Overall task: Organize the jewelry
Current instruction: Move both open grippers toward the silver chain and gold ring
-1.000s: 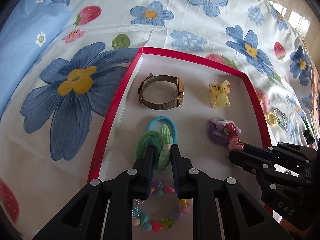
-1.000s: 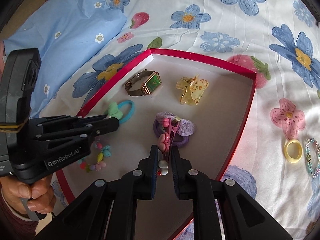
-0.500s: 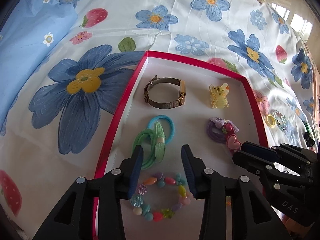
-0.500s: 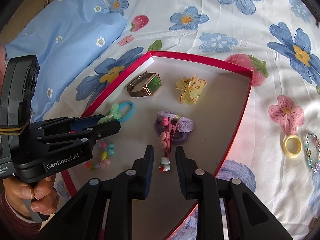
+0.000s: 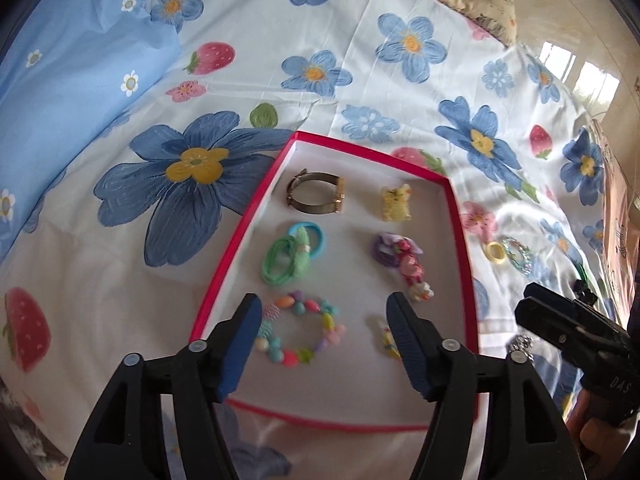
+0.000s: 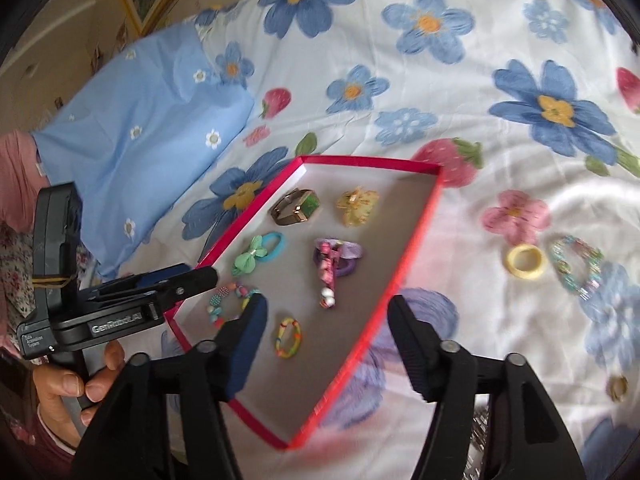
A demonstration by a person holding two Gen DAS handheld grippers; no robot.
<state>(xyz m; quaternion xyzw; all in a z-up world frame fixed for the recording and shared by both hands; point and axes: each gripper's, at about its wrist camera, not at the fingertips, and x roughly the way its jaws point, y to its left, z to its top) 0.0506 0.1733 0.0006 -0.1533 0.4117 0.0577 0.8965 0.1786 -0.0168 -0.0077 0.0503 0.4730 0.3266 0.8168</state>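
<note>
A red-rimmed tray point(image 5: 460, 240) point(image 6: 416, 240) lies on the flowered bedspread. In it lie a watch point(image 5: 318, 196) point(image 6: 298, 210), a yellow claw clip point(image 5: 395, 203) point(image 6: 357, 207), green and blue hair ties point(image 5: 290, 256) point(image 6: 256, 254), a purple tie with a pink clip point(image 5: 402, 260) point(image 6: 332, 264), a bead bracelet point(image 5: 300, 334) point(image 6: 226, 302) and a small multicoloured ring point(image 6: 288, 338). My left gripper point(image 5: 322, 344) is open and empty above the tray's near end. My right gripper point(image 6: 326, 350) is open and empty above the tray's near right side.
A yellow ring point(image 6: 525, 261) point(image 5: 495, 252) and a beaded bracelet point(image 6: 576, 266) point(image 5: 517, 255) lie on the bedspread right of the tray. A small gold ring point(image 6: 618, 388) lies further right. A blue pillow point(image 6: 132, 128) lies at the left.
Both grippers let go, the left of the green hair tie, the right of the pink clip. Both opened wide and drew back and up from the tray.
</note>
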